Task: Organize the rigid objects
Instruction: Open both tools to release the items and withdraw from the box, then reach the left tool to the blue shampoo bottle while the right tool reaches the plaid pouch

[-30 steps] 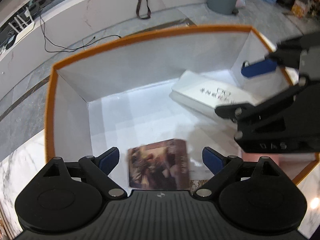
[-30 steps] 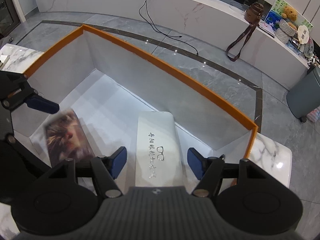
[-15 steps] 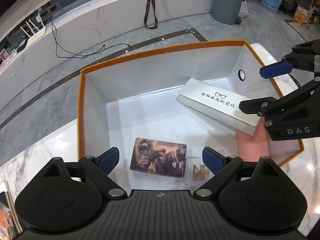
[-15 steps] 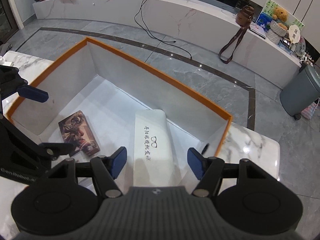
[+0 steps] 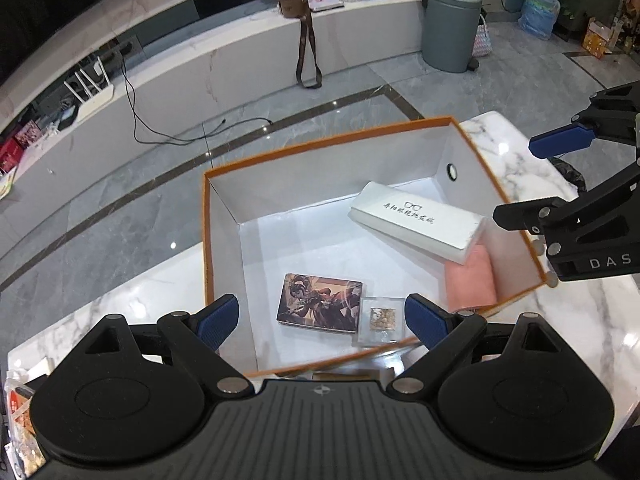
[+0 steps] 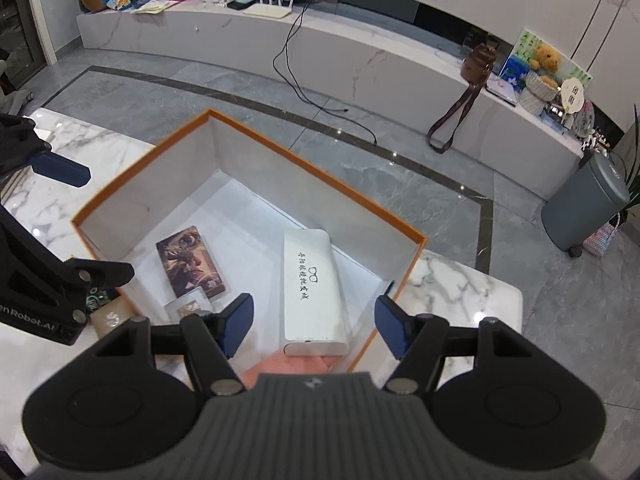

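Observation:
An orange-rimmed white box [image 5: 206, 240] [image 6: 132, 170] stands on the marble table. Inside lie a white glasses case [image 5: 416, 226] [image 6: 314, 292], an illustrated card box [image 5: 320, 304] [image 6: 188, 262], a small clear case [image 5: 380, 320] [image 6: 188, 308] and a pink item [image 5: 470, 280] [image 6: 296, 364] under the glasses case's near end. My left gripper [image 5: 322, 320] is open and empty, high above the box's near edge. My right gripper [image 6: 312, 322] is open and empty above the box's right side; it also shows in the left wrist view [image 5: 560, 180].
The marble table [image 6: 460, 292] ends just past the box, with grey floor beyond. A small dark packet [image 6: 110, 318] lies on the table beside the box. A grey bin [image 5: 450, 28] and a low marble bench [image 6: 360, 60] with cables stand far off.
Both grippers have risen and pulled back from inside the box, staying open. The card box, blurred under the left gripper a second ago, now lies still on the box floor.

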`<state>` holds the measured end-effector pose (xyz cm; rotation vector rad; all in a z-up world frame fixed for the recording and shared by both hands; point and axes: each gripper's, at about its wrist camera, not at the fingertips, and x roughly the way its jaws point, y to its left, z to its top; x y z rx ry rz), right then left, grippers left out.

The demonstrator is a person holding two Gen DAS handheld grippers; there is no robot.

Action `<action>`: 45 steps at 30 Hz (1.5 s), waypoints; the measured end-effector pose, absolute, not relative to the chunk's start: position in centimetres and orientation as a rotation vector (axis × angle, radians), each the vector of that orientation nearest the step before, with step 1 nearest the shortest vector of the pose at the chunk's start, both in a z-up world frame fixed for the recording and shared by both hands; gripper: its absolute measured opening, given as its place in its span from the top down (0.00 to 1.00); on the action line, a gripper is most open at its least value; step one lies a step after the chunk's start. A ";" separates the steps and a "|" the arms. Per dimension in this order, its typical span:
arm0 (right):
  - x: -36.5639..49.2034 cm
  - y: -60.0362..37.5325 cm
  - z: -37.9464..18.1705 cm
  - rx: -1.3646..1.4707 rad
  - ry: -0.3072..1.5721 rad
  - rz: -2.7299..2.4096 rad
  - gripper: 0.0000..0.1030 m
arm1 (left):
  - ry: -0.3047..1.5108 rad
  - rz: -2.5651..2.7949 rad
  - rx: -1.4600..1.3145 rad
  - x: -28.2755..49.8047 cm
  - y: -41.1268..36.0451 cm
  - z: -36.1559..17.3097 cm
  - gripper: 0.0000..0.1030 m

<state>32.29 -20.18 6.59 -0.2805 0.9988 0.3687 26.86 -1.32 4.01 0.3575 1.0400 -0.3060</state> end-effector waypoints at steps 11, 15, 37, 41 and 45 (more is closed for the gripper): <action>27.2 -21.8 9.1 -0.233 0.952 0.396 0.35 | 0.945 -0.328 0.307 20.9 -0.1 6.2 0.00; 24.8 -22.2 7.4 -0.228 0.971 0.413 0.35 | 0.952 -0.315 0.275 18.3 1.8 4.5 0.00; 15.4 -21.7 -4.8 -0.172 1.117 0.436 0.35 | 1.005 -0.195 0.100 10.8 9.6 -4.6 0.00; 14.5 -21.1 -7.1 -0.156 1.129 0.424 0.35 | 0.984 -0.189 0.092 10.9 10.2 -5.8 0.00; 14.3 -20.8 -8.4 -0.136 1.125 0.403 0.35 | 0.977 -0.195 0.078 11.3 10.7 -7.2 0.00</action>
